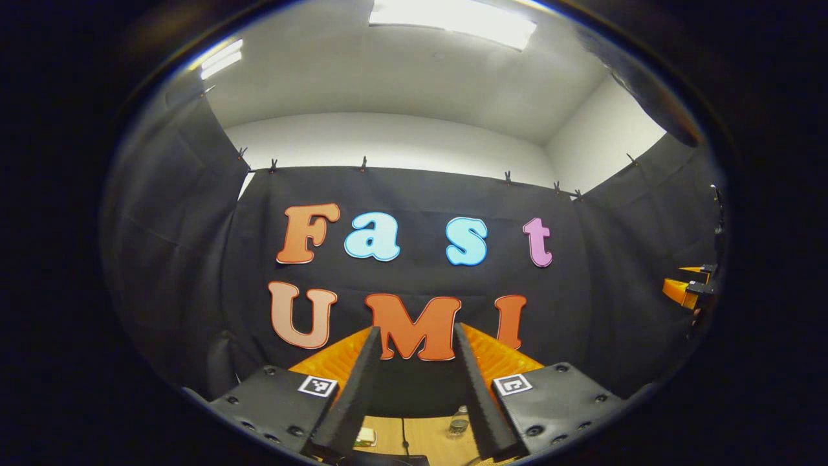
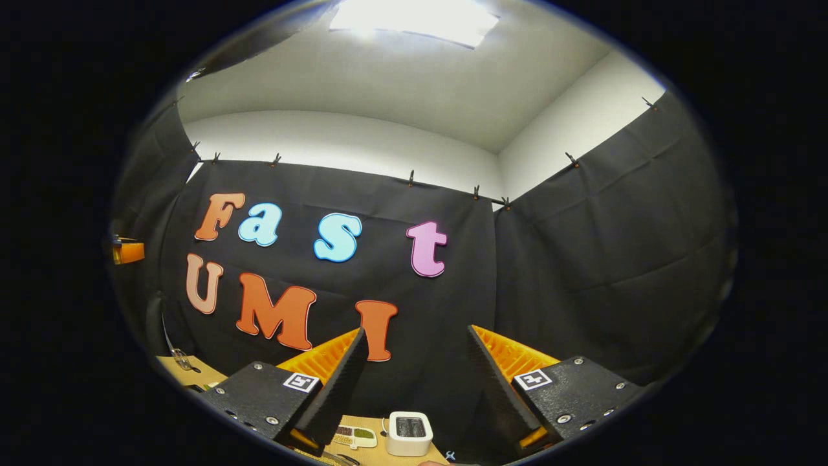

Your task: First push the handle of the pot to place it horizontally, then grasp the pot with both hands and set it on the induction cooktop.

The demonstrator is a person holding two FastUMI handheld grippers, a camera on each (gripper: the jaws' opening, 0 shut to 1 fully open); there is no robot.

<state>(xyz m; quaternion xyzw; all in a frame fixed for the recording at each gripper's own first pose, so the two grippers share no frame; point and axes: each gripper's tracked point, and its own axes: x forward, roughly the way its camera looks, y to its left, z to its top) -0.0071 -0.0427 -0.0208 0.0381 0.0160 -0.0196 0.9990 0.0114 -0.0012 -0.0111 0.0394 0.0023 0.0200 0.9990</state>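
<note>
Left gripper view gives no sign of where the pot stands; I cannot tell its place. Both the left gripper (image 1: 415, 331) and the right gripper (image 2: 417, 331) are held high with fingers apart and empty, above a wooden table (image 2: 372, 453) with a white toaster (image 2: 409, 433). I think both should first tilt down to find the handle.

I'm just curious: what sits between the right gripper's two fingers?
In the right gripper view, a white toaster stands on the table beyond the open right gripper, framed between its fingers, untouched.
</note>
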